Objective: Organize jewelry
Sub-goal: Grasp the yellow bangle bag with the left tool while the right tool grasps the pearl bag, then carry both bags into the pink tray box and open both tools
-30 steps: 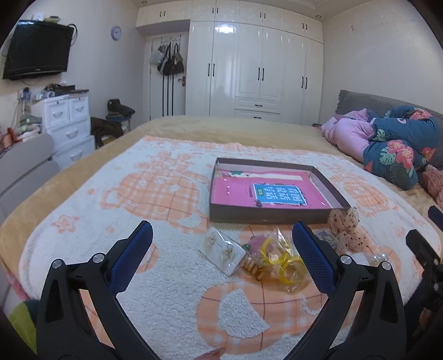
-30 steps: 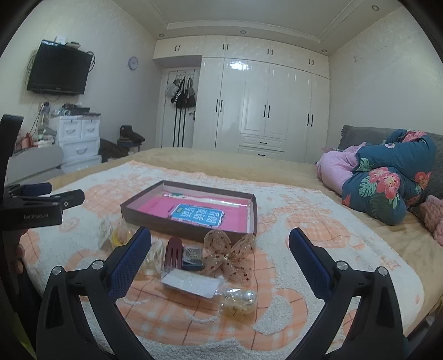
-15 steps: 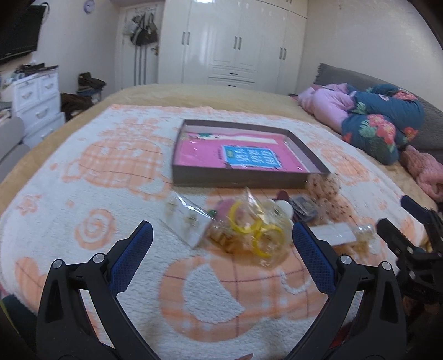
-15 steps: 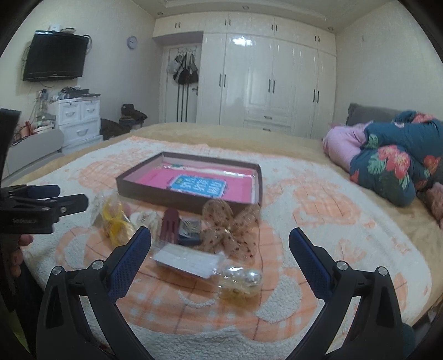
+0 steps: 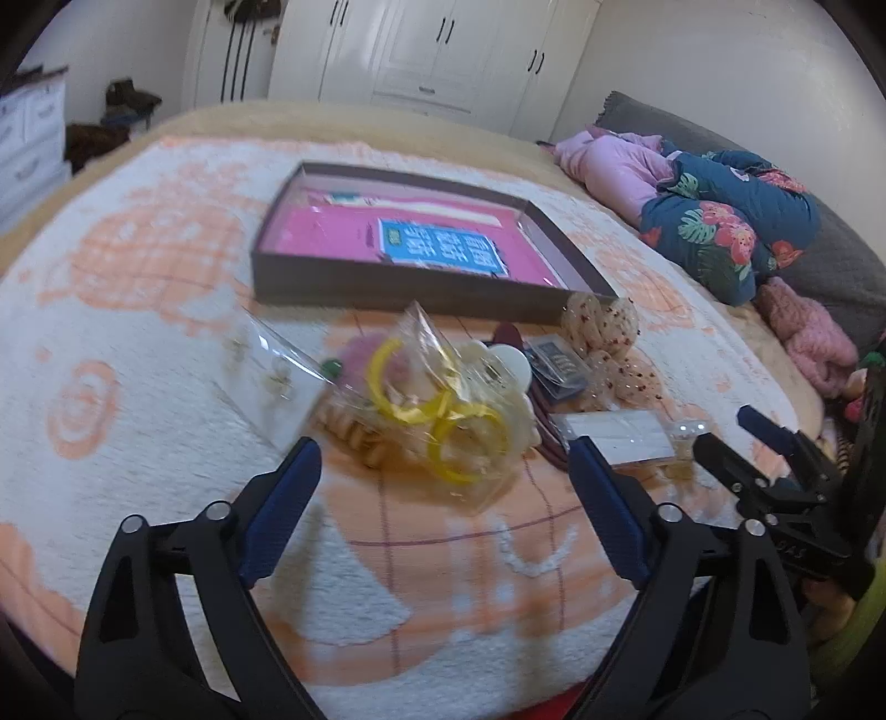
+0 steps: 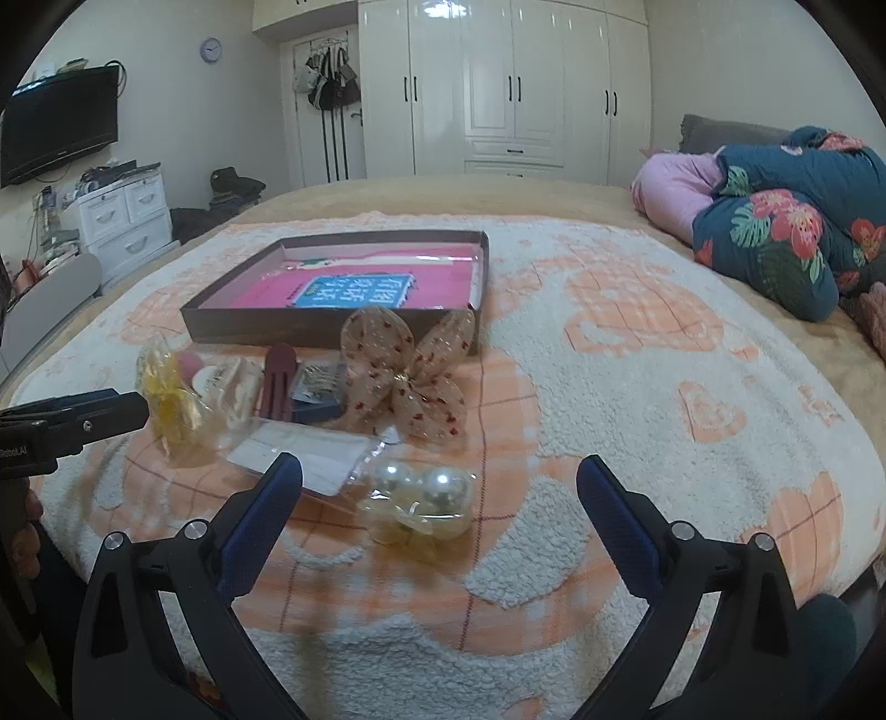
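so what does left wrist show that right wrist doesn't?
Left wrist only: the clear earring packet left of the pile, and the right hand-held gripper from the side, jaws apart.

Right wrist only: wall TV, clock, white drawers, and the left hand-held gripper side-on.

Both: brown box, yellow bangles bag, spotted bow, pearl bag. Left jaws are closing, nothing between them.

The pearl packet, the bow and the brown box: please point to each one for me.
pearl packet [image 6: 423,495], right wrist view, on the pearls inside the clear bag.
bow [image 6: 407,368], right wrist view, near its centre knot.
brown box [image 6: 326,327], right wrist view, on its near outer wall.
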The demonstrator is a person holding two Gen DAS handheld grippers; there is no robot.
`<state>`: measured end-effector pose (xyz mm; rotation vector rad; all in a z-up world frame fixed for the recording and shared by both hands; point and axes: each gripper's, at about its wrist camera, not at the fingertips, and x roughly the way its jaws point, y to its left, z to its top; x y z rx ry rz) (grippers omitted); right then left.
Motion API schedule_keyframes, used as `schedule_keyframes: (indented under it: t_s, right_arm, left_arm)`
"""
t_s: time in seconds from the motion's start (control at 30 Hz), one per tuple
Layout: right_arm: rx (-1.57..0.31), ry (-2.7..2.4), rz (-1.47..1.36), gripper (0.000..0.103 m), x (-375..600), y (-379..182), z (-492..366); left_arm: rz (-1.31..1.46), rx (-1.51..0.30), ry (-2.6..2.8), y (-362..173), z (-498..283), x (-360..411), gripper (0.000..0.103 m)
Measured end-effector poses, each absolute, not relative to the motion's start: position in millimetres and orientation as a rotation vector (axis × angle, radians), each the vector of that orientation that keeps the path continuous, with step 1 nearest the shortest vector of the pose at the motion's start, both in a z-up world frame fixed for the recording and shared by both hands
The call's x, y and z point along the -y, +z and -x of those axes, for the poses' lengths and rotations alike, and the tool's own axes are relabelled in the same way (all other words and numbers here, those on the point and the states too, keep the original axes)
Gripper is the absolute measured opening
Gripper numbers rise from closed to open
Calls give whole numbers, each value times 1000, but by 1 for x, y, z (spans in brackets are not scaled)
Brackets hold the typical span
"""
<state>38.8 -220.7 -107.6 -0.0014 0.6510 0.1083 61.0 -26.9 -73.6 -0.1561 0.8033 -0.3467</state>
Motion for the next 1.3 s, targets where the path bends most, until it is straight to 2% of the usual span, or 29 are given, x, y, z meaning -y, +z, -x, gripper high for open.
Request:
schedule_keyframes:
  t_s: [0.07,0.17,0.5,0.57,0.63,0.7,0.87,1.3]
  right_arm:
    - [-666,109,-4,83,223,-111,-41]
    - [-692,114,-4,73,224,-116,-44]
    - [-702,150,10,59,220,-122,-48]
    - [-700,155,16,52,219,-122,-48]
    - [-697,161,20,45,218,-122,-48]
    - [-693,164,24,45,218,-121,-48]
    - [-687,154,-2,45,224,-120,-49]
    - [-662,80,-30,45,244,-116,-61]
  left_arm:
    - [176,-823,-364,-77,-64,29,73]
    - [218,-855,-386,-82,-69,31,69]
    - [348,-907,-361,-85,-91,25,68]
    - [376,-925,-350,-87,-96,24,68]
    - [385,-928,-336,-87,-100,24,63]
    - [392,-929,-336,-88,-102,24,52]
    - [399,-931,-344,-92,-105,22,42]
    - [350,-799,-397,-57,-95,16,37]
